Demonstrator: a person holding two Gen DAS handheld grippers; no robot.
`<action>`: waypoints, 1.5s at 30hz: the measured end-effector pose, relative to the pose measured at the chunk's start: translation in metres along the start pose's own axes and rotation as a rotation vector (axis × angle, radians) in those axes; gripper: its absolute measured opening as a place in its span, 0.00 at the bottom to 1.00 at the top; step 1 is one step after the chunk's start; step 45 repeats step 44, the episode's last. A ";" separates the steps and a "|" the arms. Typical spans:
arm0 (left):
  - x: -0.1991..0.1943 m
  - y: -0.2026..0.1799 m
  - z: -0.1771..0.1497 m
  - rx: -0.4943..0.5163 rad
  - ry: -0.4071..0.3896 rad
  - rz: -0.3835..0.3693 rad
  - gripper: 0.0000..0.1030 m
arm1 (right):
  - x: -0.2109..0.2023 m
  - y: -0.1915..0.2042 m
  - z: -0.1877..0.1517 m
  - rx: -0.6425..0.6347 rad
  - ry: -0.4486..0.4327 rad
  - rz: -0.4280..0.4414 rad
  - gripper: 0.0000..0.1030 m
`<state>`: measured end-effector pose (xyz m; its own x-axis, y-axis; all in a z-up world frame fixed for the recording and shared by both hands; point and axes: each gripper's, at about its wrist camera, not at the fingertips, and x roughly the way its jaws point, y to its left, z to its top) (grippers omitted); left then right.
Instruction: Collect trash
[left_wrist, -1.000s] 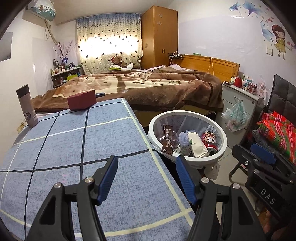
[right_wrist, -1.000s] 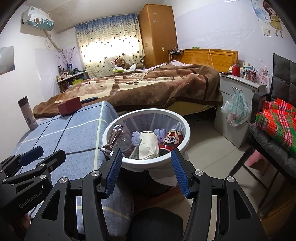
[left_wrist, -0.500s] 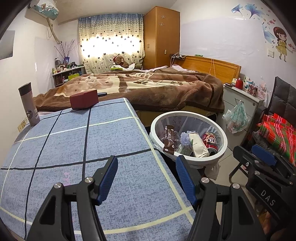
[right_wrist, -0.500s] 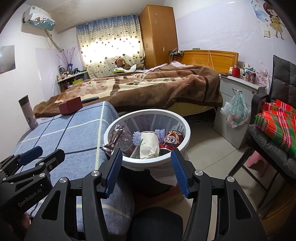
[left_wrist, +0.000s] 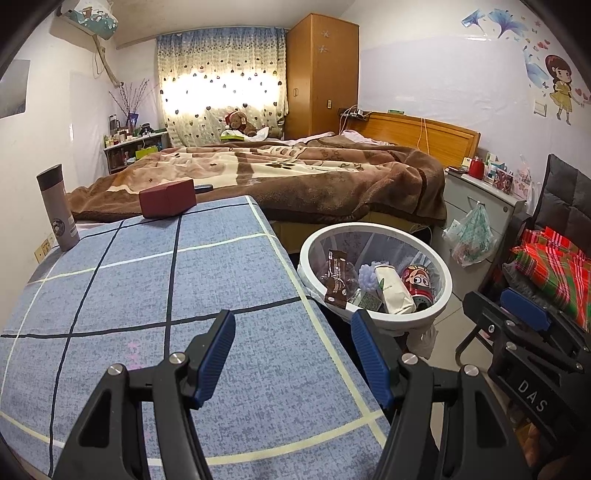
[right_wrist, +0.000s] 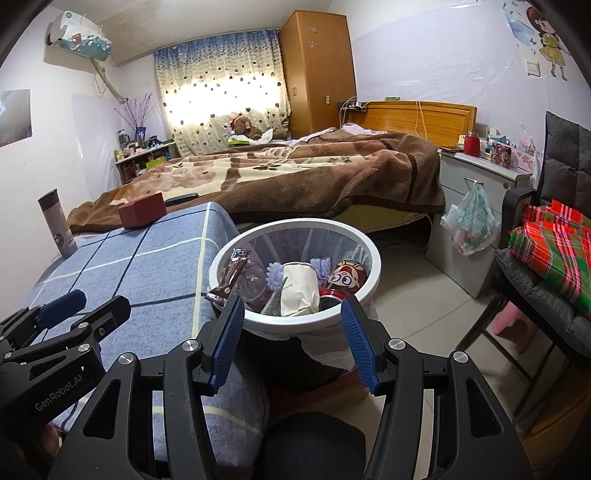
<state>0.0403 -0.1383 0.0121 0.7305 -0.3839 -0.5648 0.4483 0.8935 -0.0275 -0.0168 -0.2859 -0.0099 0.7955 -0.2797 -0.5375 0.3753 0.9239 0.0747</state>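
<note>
A white round trash bin (left_wrist: 441, 271) (right_wrist: 373, 280) stands on the floor beside the blue checked table (left_wrist: 147, 288) (right_wrist: 122, 273). Inside lie a brown snack wrapper (left_wrist: 335, 280) (right_wrist: 231, 275), a crumpled white paper bag (left_wrist: 393, 291) (right_wrist: 301, 286), a red cartoon can (left_wrist: 417, 282) (right_wrist: 345, 278) and a clear plastic bottle (right_wrist: 255, 278). My left gripper (left_wrist: 293, 325) hovers open over the table's near right corner, nothing between its blue pads. My right gripper (right_wrist: 291, 308) hangs open just in front of the bin's near rim, holding nothing.
On the table's far end stand a grey thermos (left_wrist: 59, 208) and a dark red box (left_wrist: 168, 201). A bed with a brown blanket (left_wrist: 295, 173) lies behind. A grey nightstand (right_wrist: 480, 192) with a hanging plastic bag (right_wrist: 474, 221) and a chair with plaid cloth (right_wrist: 554, 251) sit right.
Both views have shifted only slightly; the grippers stay at the same opening and the bin's contents lie as before.
</note>
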 end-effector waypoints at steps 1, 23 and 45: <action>0.000 0.000 0.000 0.000 0.000 -0.001 0.65 | -0.001 0.001 0.000 0.001 -0.001 0.001 0.54; 0.000 0.001 0.000 -0.003 -0.001 0.002 0.65 | -0.003 0.001 0.002 -0.001 -0.002 0.003 0.54; -0.003 0.001 -0.002 0.001 -0.005 0.003 0.65 | -0.001 0.003 0.002 -0.004 0.000 0.003 0.54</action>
